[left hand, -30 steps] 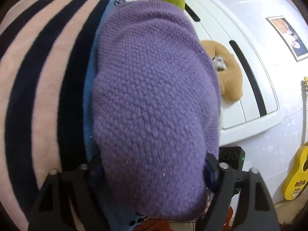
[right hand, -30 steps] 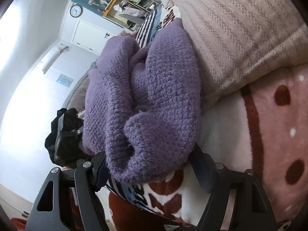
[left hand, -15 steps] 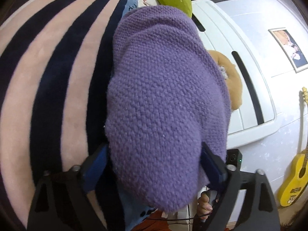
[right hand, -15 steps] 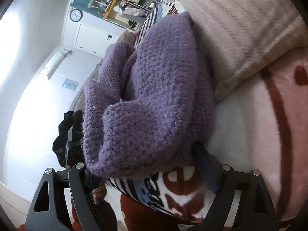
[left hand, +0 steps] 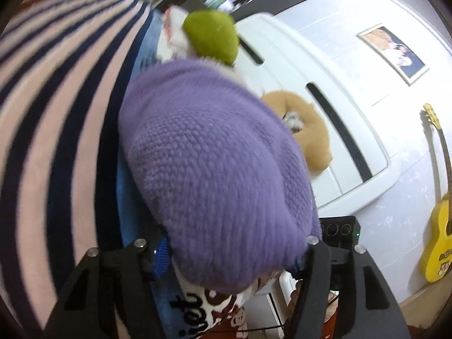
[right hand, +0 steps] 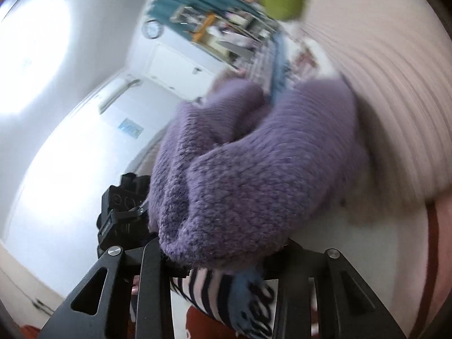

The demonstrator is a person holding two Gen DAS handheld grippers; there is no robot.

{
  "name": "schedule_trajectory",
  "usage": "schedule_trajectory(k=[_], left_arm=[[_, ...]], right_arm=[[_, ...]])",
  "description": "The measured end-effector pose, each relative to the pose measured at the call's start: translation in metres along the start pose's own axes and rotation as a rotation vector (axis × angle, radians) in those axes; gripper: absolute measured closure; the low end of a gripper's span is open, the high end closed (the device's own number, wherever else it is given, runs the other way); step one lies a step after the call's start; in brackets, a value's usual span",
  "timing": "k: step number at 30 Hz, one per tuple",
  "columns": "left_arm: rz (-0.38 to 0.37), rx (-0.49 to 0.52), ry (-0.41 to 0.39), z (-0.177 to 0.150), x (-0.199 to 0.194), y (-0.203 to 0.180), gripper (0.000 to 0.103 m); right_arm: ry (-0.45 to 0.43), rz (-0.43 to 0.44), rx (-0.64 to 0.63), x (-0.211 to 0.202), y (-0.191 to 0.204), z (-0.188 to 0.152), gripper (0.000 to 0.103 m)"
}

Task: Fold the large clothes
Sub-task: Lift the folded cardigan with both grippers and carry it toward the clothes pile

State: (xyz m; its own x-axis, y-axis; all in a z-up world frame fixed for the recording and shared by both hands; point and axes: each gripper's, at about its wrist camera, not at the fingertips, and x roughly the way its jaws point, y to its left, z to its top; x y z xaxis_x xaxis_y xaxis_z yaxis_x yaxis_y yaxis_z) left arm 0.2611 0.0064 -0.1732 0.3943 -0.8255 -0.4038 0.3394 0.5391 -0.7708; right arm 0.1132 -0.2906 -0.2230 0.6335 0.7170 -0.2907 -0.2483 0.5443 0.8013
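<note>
Since a second ago, we see both jaws have just been closing: left gripper [left hand: 231,250] and right gripper [right hand: 223,250] pinch the purple sweater [left hand: 214,169] (bunched), now raised above the striped blanket [left hand: 56,113].

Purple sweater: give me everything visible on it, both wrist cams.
The purple sweater is a thick, chunky knit with a fuzzy surface, bunched into a rounded bundle, not flat. The left gripper and right gripper have each just been closing and now pinch a bunched end between the fingers. In the right view it shows two rolled lobes with a crease between. It lies over a navy-and-pink striped blanket, beside a ribbed beige pillow. No label or buttons are visible.
</note>
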Motion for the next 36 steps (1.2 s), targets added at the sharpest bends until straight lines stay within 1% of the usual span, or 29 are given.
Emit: schedule_trajectory(k=[2,4,5,7,9,11,12,13,14,15,16,17,19,21,23,24,25,26,27,28,30,31,34,36], left_arm=[[0.008,0.043,-0.049,0.016,-0.026,-0.008,0.046],[0.016,0.064,-0.082,0.026,-0.046,-0.01,0.047],[0.019,0.06,-0.091,0.029,-0.054,-0.009,0.047],[0.032,0.029,-0.077,0.032,-0.069,0.004,0.046],[0.065,0.007,-0.036,0.023,-0.073,0.02,0.043],[0.087,-0.023,0.046,0.002,-0.075,0.038,0.038],[0.096,-0.047,0.104,-0.01,-0.072,0.05,0.034],[0.097,-0.081,0.151,-0.019,-0.07,0.06,0.03],[0.085,-0.119,0.185,-0.026,-0.07,0.07,0.028],[0.068,-0.143,0.199,-0.03,-0.071,0.076,0.025],[0.053,-0.159,0.204,-0.033,-0.074,0.081,0.019],[0.042,-0.17,0.2,-0.034,-0.078,0.084,0.016],[0.024,-0.166,0.182,-0.027,-0.081,0.084,0.007],[0.011,-0.132,0.172,-0.013,-0.075,0.08,0.003],[0.023,-0.138,0.18,-0.003,-0.065,0.08,0.001],[0.039,-0.156,0.194,0.004,-0.052,0.081,0.001],[0.062,-0.164,0.21,0.01,-0.042,0.086,0.001],[0.08,-0.155,0.225,0.014,-0.032,0.087,0.001],[0.092,-0.139,0.235,0.014,-0.028,0.09,0.0],[0.093,-0.132,0.242,0.013,-0.026,0.093,0.0],[0.089,-0.126,0.254,0.012,-0.025,0.098,0.0],[0.096,-0.1,0.268,0.011,-0.023,0.097,0.0],[0.106,-0.047,0.32,0.009,-0.014,0.092,0.0],[0.108,-0.037,0.359,0.008,-0.011,0.093,0.0]], right_arm=[[-0.003,0.024,-0.06,0.007,0.024,0.012,0.077],[0.0,0.051,-0.13,0.02,0.055,0.023,0.077],[0.006,0.056,-0.15,0.026,0.065,0.025,0.077],[0.043,0.063,-0.16,0.039,0.076,0.025,0.077],[0.099,0.058,-0.132,0.051,0.07,0.015,0.077],[0.148,0.039,-0.102,0.059,0.057,-0.002,0.077],[0.177,0.026,-0.071,0.061,0.046,-0.014,0.077],[0.204,0.021,-0.032,0.063,0.033,-0.027,0.077],[0.221,0.019,-0.005,0.063,0.024,-0.036,0.077],[0.251,0.015,0.031,0.063,0.012,-0.05,0.077],[0.267,0.009,0.042,0.063,0.006,-0.06,0.077],[0.275,0.004,0.046,0.062,0.003,-0.066,0.077],[0.276,-0.013,0.046,0.056,-0.002,-0.077,0.078],[0.258,-0.017,0.052,0.05,-0.003,-0.08,0.078],[0.249,-0.011,0.062,0.047,-0.004,-0.08,0.078],[0.247,-0.011,0.063,0.047,-0.004,-0.08,0.076],[0.244,-0.013,0.067,0.048,-0.004,-0.081,0.068],[0.242,-0.01,0.079,0.049,-0.005,-0.081,0.063],[0.233,-0.009,0.112,0.049,-0.008,-0.082,0.051],[0.222,-0.01,0.145,0.049,-0.012,-0.082,0.042],[0.205,-0.021,0.21,0.05,-0.023,-0.085,0.036],[0.207,-0.018,0.235,0.051,-0.027,-0.087,0.033],[0.216,0.007,0.297,0.054,-0.039,-0.096,0.032],[0.206,0.012,0.291,0.054,-0.04,-0.097,0.031]])
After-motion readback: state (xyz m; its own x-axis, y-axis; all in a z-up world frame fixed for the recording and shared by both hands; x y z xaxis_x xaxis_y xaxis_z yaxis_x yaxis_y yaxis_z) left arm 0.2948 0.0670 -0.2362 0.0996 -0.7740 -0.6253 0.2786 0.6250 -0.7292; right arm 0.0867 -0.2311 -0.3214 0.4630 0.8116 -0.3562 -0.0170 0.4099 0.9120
